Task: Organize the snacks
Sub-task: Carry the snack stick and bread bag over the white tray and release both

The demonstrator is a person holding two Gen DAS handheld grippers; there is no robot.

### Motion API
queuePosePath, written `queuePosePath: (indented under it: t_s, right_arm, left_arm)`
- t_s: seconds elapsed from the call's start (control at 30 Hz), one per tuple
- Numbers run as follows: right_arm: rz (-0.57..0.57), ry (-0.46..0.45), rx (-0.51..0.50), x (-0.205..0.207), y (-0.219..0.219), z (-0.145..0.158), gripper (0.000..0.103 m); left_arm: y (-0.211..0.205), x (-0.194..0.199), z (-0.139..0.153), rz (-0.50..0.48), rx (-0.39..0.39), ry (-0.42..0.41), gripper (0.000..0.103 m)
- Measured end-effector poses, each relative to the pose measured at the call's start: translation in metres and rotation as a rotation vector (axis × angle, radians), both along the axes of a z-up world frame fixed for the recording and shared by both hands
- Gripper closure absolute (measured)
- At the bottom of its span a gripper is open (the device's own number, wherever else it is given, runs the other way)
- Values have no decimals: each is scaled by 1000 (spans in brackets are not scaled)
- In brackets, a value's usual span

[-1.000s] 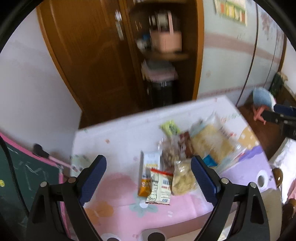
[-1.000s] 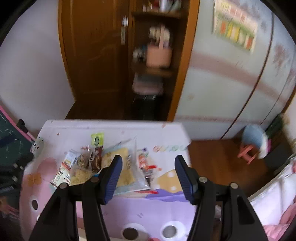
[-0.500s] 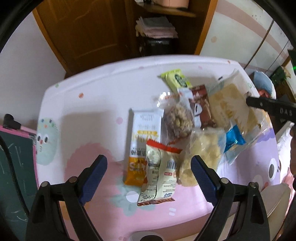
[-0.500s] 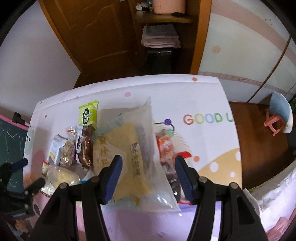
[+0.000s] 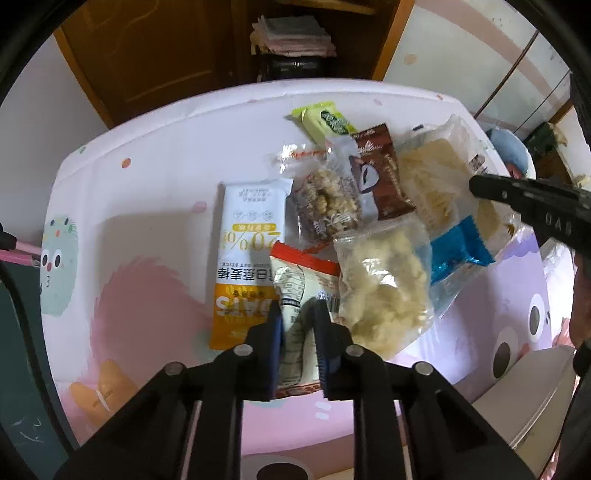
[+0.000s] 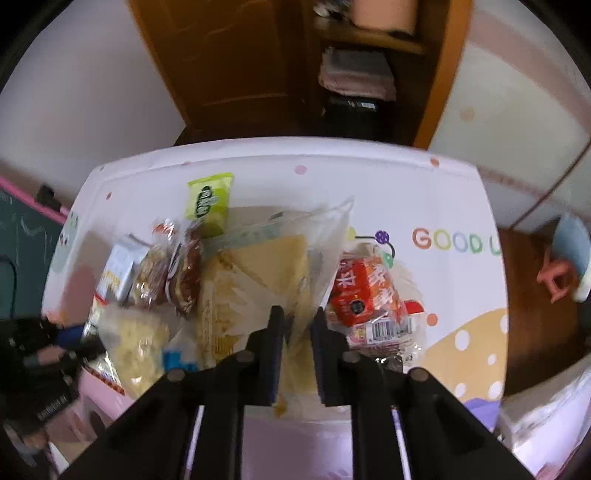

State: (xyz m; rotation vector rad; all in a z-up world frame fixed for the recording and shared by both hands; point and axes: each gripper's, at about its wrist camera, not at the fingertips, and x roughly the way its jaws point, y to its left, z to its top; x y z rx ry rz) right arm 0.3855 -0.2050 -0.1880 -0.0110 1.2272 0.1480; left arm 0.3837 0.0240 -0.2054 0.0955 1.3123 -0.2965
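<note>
A pile of snack packets lies on a cartoon-print table [image 5: 140, 192]. My left gripper [image 5: 298, 314] is shut on a white packet with a red top edge [image 5: 295, 280], which rests on the table. Beside it lie an orange-and-white oat stick packet [image 5: 247, 240], a clear bag of puffs [image 5: 384, 280], a nut cluster packet [image 5: 325, 203], a brown packet [image 5: 384, 173] and a green packet [image 5: 325, 122]. My right gripper [image 6: 297, 317] is shut on a large clear bag of yellow slices [image 6: 266, 280]. A red packet [image 6: 365, 291] lies to its right.
A wooden wardrobe and open shelf with folded cloth [image 5: 291, 33] stand behind the table. A green chalkboard with pink frame [image 6: 22, 229] is at the left. A small blue-and-pink stool [image 6: 569, 258] stands on the floor at the right.
Both grippers came down onto the pile and closed, the left on the red-topped white packet, the right on the large clear bag. Both were wide open half a second ago.
</note>
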Motion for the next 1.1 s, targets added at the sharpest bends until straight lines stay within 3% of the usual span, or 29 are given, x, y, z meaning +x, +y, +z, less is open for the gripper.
queuePosePath:
  t_s: [0.27, 0.57, 0.9, 1.1]
  right_arm:
    - [16, -145, -58, -36, 15, 41, 98]
    - [-25, -287, -40, -81, 8, 108, 100]
    - [-35, -452, 2, -169, 6, 198, 100]
    - [-17, -527, 13, -240, 10, 228, 100]
  left_arm:
    - [5, -25, 43, 24, 12, -121, 94]
    - [13, -72, 127, 48, -25, -284, 94]
    - [13, -155, 218, 7, -110, -424, 94]
    - [16, -213, 242, -16, -154, -461, 93]
